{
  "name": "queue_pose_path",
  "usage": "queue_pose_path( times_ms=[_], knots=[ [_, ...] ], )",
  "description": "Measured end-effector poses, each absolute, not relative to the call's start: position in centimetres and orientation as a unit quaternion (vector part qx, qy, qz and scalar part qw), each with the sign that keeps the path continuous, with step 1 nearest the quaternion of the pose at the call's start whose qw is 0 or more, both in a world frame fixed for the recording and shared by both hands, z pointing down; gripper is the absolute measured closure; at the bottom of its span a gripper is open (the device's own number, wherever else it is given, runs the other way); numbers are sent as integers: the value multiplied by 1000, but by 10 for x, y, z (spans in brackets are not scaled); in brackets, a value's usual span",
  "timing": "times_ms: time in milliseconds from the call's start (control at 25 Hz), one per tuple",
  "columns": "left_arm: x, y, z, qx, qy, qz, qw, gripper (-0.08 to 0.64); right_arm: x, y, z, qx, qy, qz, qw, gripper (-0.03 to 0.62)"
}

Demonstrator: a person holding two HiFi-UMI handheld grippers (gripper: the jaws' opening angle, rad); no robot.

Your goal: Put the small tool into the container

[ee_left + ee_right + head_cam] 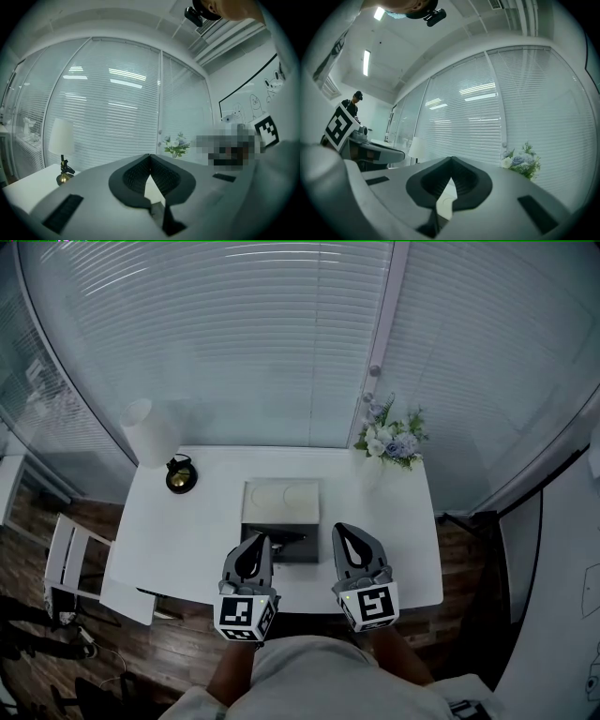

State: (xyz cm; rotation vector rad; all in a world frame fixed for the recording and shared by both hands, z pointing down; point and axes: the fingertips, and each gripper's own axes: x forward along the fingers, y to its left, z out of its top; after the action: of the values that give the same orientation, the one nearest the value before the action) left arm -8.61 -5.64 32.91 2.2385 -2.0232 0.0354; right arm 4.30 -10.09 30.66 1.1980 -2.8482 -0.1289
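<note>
Fingers [136, 178] of left gripper [257, 542] and right gripper [345, 534] closed, empty; small tool [287, 538] between them, nearer left.

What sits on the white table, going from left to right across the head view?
lamp → container → flowers

The small dark tool [287, 538] lies across the darker near part of the grey container [281, 501].
</note>
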Motion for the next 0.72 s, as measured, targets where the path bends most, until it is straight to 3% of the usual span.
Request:
queue_pose_path(
  times_ms=[720],
  knots=[
    [-89, -65, 330, 743, -666, 12, 63, 537, 42, -107, 307, 392, -919, -44, 27, 568]
  ],
)
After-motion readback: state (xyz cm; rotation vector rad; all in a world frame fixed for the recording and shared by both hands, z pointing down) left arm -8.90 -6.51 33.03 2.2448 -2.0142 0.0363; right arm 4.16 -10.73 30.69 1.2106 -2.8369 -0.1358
